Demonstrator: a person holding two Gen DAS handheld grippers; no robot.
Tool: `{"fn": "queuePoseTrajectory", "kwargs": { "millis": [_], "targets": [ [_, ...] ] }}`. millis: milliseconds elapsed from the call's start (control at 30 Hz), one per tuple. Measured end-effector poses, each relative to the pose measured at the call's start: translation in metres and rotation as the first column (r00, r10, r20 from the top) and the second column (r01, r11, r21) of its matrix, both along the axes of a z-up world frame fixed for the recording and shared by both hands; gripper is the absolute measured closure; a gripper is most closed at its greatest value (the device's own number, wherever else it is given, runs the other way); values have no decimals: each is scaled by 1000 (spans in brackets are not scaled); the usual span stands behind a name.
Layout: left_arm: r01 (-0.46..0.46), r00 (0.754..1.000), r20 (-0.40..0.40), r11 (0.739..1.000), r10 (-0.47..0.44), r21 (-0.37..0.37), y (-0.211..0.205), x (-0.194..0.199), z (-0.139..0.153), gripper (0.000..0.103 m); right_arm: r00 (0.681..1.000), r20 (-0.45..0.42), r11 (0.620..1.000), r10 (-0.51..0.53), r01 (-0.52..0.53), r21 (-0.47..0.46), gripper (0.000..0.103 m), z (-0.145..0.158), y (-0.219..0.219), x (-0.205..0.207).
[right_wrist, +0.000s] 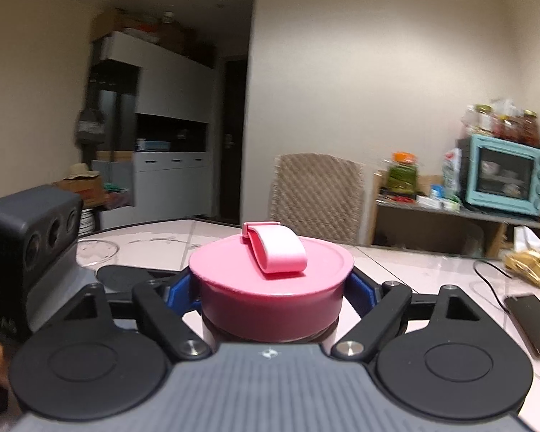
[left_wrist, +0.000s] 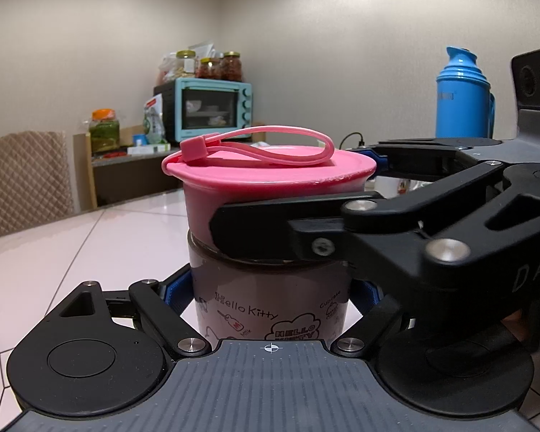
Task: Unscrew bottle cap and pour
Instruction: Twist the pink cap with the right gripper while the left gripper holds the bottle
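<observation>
A Hello Kitty bottle point(left_wrist: 266, 295) with dark liquid stands on the white tiled table point(left_wrist: 90, 252). Its pink cap point(left_wrist: 270, 180) has a pink strap loop point(left_wrist: 270, 144) on top. My left gripper point(left_wrist: 270, 293) is shut on the bottle's body, blue pads on both sides. My right gripper point(left_wrist: 306, 194) reaches in from the right and is shut on the cap. In the right wrist view the right gripper point(right_wrist: 271, 293) clamps the pink cap point(right_wrist: 270, 288), with the strap point(right_wrist: 277, 248) on top. The left gripper's camera housing point(right_wrist: 28, 244) shows at the left.
A blue thermos point(left_wrist: 462, 97) stands at the back right. A teal oven point(left_wrist: 212, 111) with jars on it sits on a shelf beyond a chair point(left_wrist: 25, 180). A phone point(right_wrist: 532, 324), a cable, a snack bag point(right_wrist: 529, 259) and a glass dish point(right_wrist: 95, 250) lie on the table.
</observation>
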State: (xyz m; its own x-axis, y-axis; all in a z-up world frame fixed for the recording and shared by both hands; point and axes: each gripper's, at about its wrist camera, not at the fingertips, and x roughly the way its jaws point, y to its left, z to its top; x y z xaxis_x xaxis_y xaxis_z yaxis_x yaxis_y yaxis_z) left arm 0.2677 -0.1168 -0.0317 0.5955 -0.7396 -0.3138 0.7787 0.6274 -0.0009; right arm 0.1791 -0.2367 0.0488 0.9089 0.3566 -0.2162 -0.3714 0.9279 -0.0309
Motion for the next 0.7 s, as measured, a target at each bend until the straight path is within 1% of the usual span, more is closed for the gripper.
{"fn": "queuePoseTrajectory", "kwargs": {
  "millis": [100,200,367,467,600,633,667,700],
  "targets": [
    [0,1000,0,1000,0,0,0,0,0,13,994,0,994,110,-110,-8,18,1,-15,6],
    [0,1000,0,1000,0,0,0,1,1,13,981,-1,981,193,-193,-9,18,2,-27,10],
    [0,1000,0,1000,0,0,1,1,0,13,930,-23,929,367,-365,60,18,4,-55,26],
    [0,1000,1,1000,0,1,0,0,0,13,903,-18,902,429,-427,64,18,5,-63,33],
    [1,1000,0,1000,-1,0,1,1,0,13,891,-21,891,453,-451,50,17,10,-66,35],
    [1,1000,0,1000,-1,-1,1,1,0,13,896,-22,896,443,-442,45,16,11,-65,33],
    [1,1000,-1,1000,-1,-1,1,1,0,13,903,-23,903,429,-428,37,6,12,-63,30],
    [1,1000,-1,1000,-1,-1,1,1,0,13,912,-21,912,409,-409,27,0,13,-61,27]
  ]
}}
